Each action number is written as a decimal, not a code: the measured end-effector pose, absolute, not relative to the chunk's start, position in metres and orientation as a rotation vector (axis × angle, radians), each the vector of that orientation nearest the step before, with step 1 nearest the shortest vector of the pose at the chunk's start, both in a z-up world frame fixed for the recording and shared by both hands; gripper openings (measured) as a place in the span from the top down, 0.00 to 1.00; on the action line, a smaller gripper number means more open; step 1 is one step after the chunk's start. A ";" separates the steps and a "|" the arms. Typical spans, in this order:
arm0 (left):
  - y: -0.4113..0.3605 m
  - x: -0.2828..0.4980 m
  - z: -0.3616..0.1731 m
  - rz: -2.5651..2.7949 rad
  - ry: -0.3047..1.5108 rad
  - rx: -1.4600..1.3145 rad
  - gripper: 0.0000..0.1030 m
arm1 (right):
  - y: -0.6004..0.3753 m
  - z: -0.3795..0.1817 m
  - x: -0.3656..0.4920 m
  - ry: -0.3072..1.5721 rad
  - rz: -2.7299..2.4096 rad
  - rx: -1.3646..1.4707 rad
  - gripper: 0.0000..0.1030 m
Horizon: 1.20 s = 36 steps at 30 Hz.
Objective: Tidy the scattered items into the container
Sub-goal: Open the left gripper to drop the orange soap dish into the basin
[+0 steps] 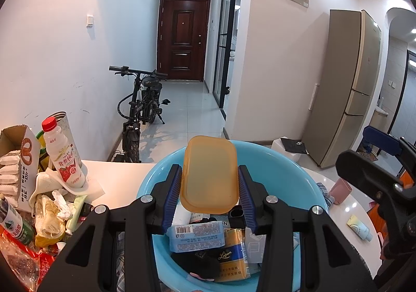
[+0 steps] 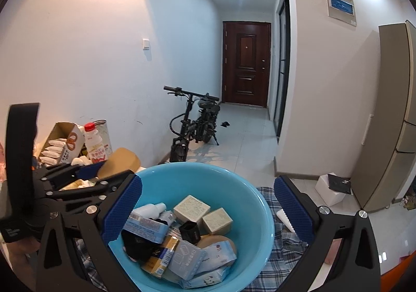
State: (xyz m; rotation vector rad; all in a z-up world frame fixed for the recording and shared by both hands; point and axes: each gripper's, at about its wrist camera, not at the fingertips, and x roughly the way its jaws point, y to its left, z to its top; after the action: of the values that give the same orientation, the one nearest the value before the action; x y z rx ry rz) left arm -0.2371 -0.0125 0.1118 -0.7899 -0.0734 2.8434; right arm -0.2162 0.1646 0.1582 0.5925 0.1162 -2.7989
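My left gripper (image 1: pixel 210 188) is shut on an amber translucent plastic lid (image 1: pixel 210 169), its blue pads (image 1: pixel 173 188) pressing both long sides. It holds the lid tilted above the blue basin (image 1: pixel 153 177). The basin (image 2: pixel 182 169) holds tissue packs, a yellow cigarette box (image 2: pixel 161 255), two small cartons, a white bottle and black items. My right gripper (image 2: pixel 208 203) stands open and wide above the basin, nothing pressed between its pads (image 2: pixel 124 208). In the right wrist view the left gripper (image 2: pixel 104 173) and the lid (image 2: pixel 122 159) show at the left.
Left of the basin lies a clutter pile: a red-capped milk bottle (image 1: pixel 62 154), a cardboard box of packets (image 1: pixel 15 162), crumpled tissues, wrappers. A pink cup (image 1: pixel 340 189) and a small tube (image 1: pixel 360 227) lie to the right. A plaid cloth (image 2: pixel 283 242) lies under the basin.
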 end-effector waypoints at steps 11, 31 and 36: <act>-0.010 -0.237 0.111 2.842 -0.070 -0.791 0.60 | 0.166 0.159 -0.220 0.115 -2.810 0.606 0.00; -0.004 -0.237 0.112 2.827 -0.058 -0.818 0.15 | 0.160 0.157 -0.220 0.140 -2.798 0.615 0.00; -0.007 -0.237 0.113 2.877 -0.065 -0.828 0.00 | 0.164 0.158 -0.220 0.130 -2.809 0.608 0.00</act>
State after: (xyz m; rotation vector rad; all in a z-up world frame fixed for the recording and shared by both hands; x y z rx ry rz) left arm -0.2369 -0.0074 0.1132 -0.8276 -0.0646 2.8772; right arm -0.2200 0.1643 0.1584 0.6077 0.1296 -2.8087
